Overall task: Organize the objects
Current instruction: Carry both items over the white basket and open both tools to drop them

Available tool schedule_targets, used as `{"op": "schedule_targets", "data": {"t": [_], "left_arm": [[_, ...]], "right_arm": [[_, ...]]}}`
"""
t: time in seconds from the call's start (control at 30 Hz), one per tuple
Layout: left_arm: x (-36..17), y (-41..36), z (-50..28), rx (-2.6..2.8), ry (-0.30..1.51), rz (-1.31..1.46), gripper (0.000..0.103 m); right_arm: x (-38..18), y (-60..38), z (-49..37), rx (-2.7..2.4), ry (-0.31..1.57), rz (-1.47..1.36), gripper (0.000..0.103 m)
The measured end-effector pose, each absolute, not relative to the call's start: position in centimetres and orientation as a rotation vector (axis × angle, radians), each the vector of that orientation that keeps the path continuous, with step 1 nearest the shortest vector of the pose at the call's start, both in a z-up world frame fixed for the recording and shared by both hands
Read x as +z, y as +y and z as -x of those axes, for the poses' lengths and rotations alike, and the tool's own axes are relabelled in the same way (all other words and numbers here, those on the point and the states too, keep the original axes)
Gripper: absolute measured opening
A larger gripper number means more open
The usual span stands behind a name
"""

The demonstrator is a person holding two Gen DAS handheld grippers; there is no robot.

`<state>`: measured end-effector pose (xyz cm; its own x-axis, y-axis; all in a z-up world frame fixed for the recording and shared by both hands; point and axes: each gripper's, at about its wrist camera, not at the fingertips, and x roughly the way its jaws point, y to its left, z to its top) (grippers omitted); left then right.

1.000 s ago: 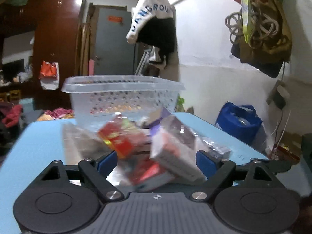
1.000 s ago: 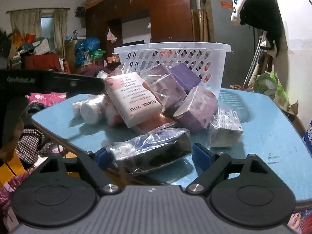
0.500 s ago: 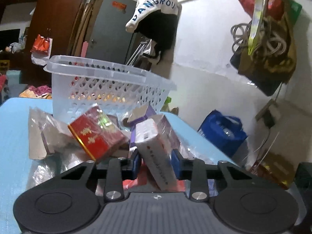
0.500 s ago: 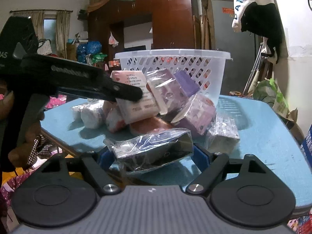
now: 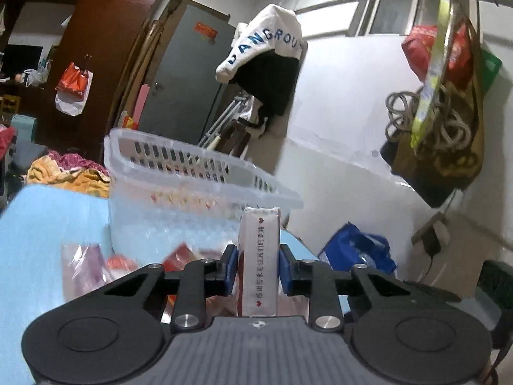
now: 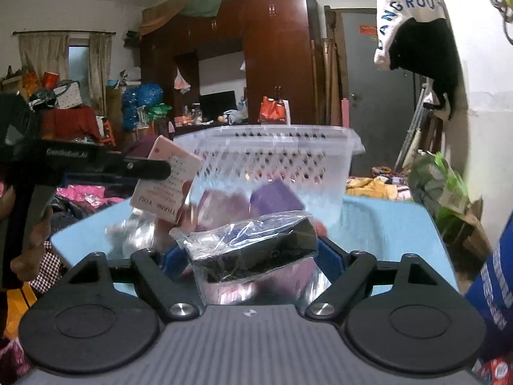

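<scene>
My left gripper (image 5: pixel 258 269) is shut on a white and pink "THANK YOU" box (image 5: pixel 259 263), held upright above the blue table (image 5: pixel 38 224) in front of the clear perforated basket (image 5: pixel 192 186). The same box (image 6: pixel 166 179) and the left gripper's arm show at the left of the right wrist view. My right gripper (image 6: pixel 247 256) is shut on a dark box in a clear plastic wrap (image 6: pixel 253 243), lifted before the basket (image 6: pixel 272 160). Purple and red wrapped boxes (image 6: pixel 272 202) lie on the table by the basket.
More wrapped packets (image 5: pixel 96 266) lie on the table left of my left gripper. A wall with hanging bags and cables (image 5: pixel 442 122) is at the right. A blue bag (image 5: pixel 359 250) sits on the floor past the table's right edge. Wardrobes and clutter stand behind.
My left gripper closed on the white and pink box and lifted it toward the basket. My right gripper closed on the wrapped dark box and raised it off the table.
</scene>
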<state>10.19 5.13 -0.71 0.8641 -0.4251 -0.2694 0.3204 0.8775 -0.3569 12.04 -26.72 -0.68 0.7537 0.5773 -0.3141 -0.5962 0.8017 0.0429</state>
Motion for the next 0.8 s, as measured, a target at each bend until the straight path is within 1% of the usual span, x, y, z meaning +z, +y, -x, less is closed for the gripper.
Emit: {"op": "schedule_targets", "data": {"t": [0.1, 0.3, 0.4, 0.5, 0.57, 0.6, 0.63, 0.67, 0.7, 0.73, 0.77, 0.8], "left_arm": [[0.0, 5.6, -12.0, -0.397, 0.372, 0.33, 0.03], [3.6, 6.9, -15.8, -0.411, 0.328, 0.382, 0.03], [5.4, 7.1, -19.2, -0.374, 0.33, 0.391, 0.031], [5.2, 7.4, -22.8, -0.292, 0.369, 0.399, 0.031], [4.6, 7.5, -24.7, -0.26, 0.411, 0.385, 0.036], [4.2, 7.4, -25.4, -0.222, 0.425, 0.366, 0.042], [4.1, 7.5, -25.5, -0.187, 0.425, 0.356, 0.052], [4.1, 7.6, -25.4, -0.166, 0.419, 0.348, 0.057], [4.1, 7.7, -24.8, -0.171, 0.399, 0.339, 0.059], [4.3, 7.8, -24.0, -0.184, 0.372, 0.329, 0.064], [4.4, 7.9, -22.9, -0.197, 0.338, 0.315, 0.069], [4.5, 7.8, -21.9, -0.197, 0.321, 0.301, 0.077]], "right_arm": [[1.0, -25.9, -14.2, 0.638, 0.321, 0.075, 0.085], [4.9, -23.9, -19.2, 0.608, 0.286, 0.1, 0.085], [5.7, -21.9, -23.1, 0.588, 0.302, 0.143, 0.085], [5.3, -20.0, -25.8, 0.556, 0.335, 0.208, 0.085], [4.8, -18.8, -26.8, 0.544, 0.36, 0.268, 0.085], [4.6, -18.2, -27.1, 0.534, 0.364, 0.294, 0.085], [4.4, -18.0, -26.9, 0.523, 0.361, 0.308, 0.086], [4.3, -17.9, -26.8, 0.517, 0.361, 0.311, 0.088], [4.4, -18.1, -26.2, 0.522, 0.359, 0.302, 0.093], [4.5, -18.6, -25.5, 0.536, 0.35, 0.279, 0.096], [4.8, -19.2, -24.9, 0.549, 0.336, 0.259, 0.101], [5.0, -20.1, -24.1, 0.552, 0.321, 0.225, 0.102]]}}
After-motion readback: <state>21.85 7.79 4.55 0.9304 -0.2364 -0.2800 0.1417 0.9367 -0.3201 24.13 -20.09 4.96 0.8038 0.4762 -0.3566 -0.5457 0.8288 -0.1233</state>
